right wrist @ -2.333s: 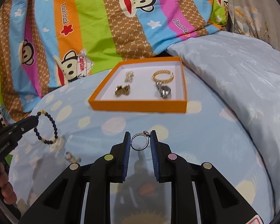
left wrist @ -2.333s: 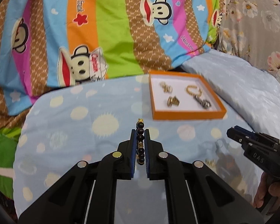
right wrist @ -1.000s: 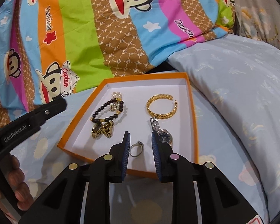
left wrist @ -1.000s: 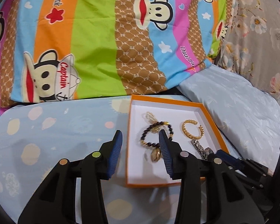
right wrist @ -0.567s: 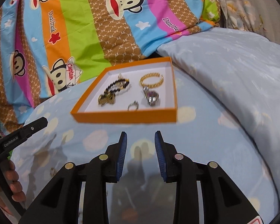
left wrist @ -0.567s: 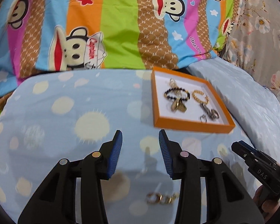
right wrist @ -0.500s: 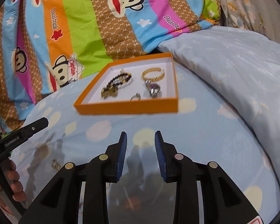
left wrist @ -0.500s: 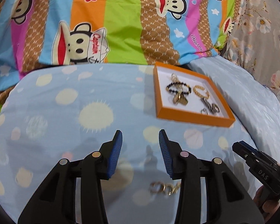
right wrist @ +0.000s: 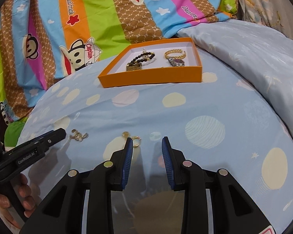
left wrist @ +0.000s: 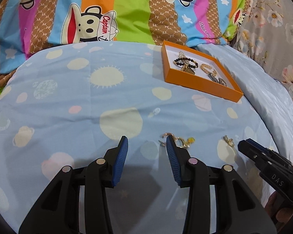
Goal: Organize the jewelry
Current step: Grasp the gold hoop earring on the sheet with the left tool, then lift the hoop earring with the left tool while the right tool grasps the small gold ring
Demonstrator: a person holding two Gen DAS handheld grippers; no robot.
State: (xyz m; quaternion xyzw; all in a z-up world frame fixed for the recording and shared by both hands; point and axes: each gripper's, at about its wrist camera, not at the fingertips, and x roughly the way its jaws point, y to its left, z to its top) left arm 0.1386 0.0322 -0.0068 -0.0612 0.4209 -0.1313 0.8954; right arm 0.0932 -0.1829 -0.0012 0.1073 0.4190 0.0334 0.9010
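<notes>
Both grippers hung low over the pale blue spotted bedsheet (left wrist: 111,105), and neither held anything. The left gripper (left wrist: 147,161) had its blue-padded jaws spread wide, with only sheet between them. A small cluster of gold earrings (left wrist: 180,141) lay on the sheet just beyond its right finger, partly hidden behind that fingertip. A second little gold piece (left wrist: 228,140) lay further right, close to the tip of the right gripper as seen from the left wrist.

The right gripper (right wrist: 147,155) stood open as well, jaws parted and empty. Another small gold trinket (right wrist: 134,138) sat just past its left finger (its exact shape was too small to tell), and the earring cluster appeared again beside the left gripper's tip.

The orange tray (right wrist: 152,76) rested on the sheet well beyond both grippers, near the striped monkey-print quilt (right wrist: 99,17). Inside, on its white floor, lay a black beaded bracelet (right wrist: 143,56) over a gold pendant (right wrist: 133,67), a gold chain bracelet (right wrist: 174,53) and, touching it, a wristwatch (right wrist: 176,62). A grey-blue pillow (right wrist: 254,52) lay to the tray's right.
</notes>
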